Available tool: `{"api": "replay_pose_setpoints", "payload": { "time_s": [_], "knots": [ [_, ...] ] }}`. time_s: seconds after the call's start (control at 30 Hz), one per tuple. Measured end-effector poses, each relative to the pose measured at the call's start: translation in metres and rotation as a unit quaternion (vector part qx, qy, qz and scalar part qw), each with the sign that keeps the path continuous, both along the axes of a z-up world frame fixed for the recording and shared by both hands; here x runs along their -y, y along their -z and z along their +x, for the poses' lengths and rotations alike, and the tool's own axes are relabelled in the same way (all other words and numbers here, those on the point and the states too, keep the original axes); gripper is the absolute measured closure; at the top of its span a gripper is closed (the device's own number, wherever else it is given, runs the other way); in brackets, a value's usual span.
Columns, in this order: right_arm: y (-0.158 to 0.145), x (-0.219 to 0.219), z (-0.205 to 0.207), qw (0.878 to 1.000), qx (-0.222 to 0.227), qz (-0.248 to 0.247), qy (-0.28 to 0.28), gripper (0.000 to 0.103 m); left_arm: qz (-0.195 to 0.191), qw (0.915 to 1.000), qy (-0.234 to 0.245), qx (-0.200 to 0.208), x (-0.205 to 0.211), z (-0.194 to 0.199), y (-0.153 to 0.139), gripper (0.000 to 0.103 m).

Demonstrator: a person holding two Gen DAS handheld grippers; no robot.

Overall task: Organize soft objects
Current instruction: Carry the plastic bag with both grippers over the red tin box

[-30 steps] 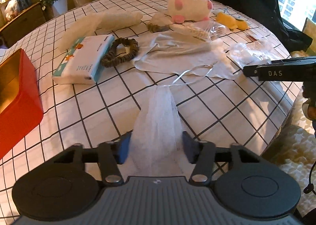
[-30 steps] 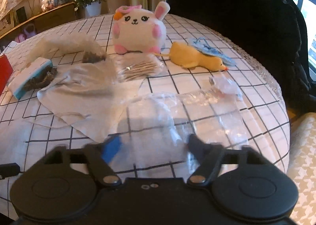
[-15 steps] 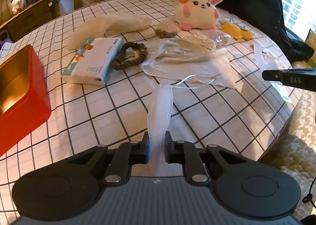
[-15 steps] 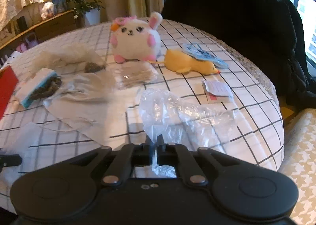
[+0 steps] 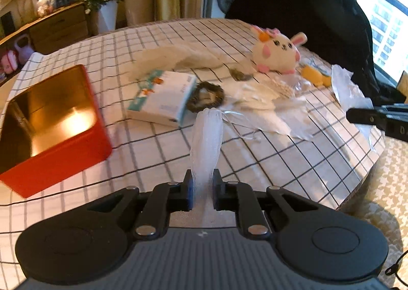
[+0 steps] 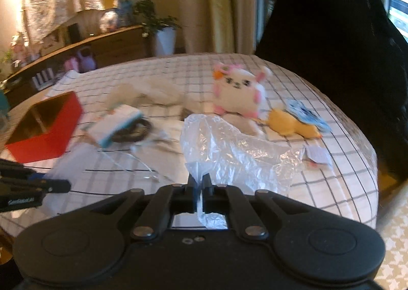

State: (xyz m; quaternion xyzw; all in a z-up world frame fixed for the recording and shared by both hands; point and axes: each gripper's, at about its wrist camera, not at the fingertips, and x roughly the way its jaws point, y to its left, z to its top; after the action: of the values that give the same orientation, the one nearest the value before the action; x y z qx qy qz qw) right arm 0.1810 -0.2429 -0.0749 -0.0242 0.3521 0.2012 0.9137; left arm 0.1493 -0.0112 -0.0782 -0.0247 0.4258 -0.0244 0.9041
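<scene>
Step in hand: lifting two soft wrappers off the checked table [image 5: 280, 162]. Left gripper [image 5: 202, 189] clamped on a white mesh pouch [image 5: 206, 137], near centre. Right gripper [image 6: 199, 192] pinched tight on a clear plastic bag [image 6: 229, 147]. Next, probably: carry both left to the open red box [image 5: 51, 121] and release inside.

White mesh pouch [image 5: 205, 142] and crumpled clear plastic bag [image 6: 229, 152] hang pinched, lifted.
</scene>
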Motion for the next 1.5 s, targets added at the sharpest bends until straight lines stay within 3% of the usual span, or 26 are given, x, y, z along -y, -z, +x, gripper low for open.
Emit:
{"api": "replay_pose_setpoints", "payload": {
  "time_s": [0.27, 0.6, 0.9, 1.13, 1.5],
  "knots": [
    [-0.023, -0.045, -0.013, 0.997, 0.007, 0.004, -0.076, 0.101, -0.005, 0.9990, -0.043, 0.014, -0.044, -0.016, -0.021, 0.090],
    [-0.044, -0.123, -0.010, 0.982, 0.011, 0.001, -0.189, 0.101, 0.020, 0.9943, -0.100, 0.031, -0.105, -0.028, -0.045, 0.090],
    [-0.061, -0.202, -0.001, 0.961, 0.021, -0.009, -0.276, 0.101, 0.041, 0.9877, -0.147, 0.034, -0.168, -0.018, -0.065, 0.090],
    [-0.071, -0.260, 0.003, 0.938, 0.040, -0.016, -0.343, 0.101, 0.052, 0.9857, -0.157, 0.033, -0.206, 0.008, -0.075, 0.089],
    [-0.050, -0.321, 0.019, 0.902, 0.058, -0.046, -0.426, 0.101, 0.046, 0.9880, -0.147, -0.006, -0.236, 0.063, -0.061, 0.089]
  ]
}}
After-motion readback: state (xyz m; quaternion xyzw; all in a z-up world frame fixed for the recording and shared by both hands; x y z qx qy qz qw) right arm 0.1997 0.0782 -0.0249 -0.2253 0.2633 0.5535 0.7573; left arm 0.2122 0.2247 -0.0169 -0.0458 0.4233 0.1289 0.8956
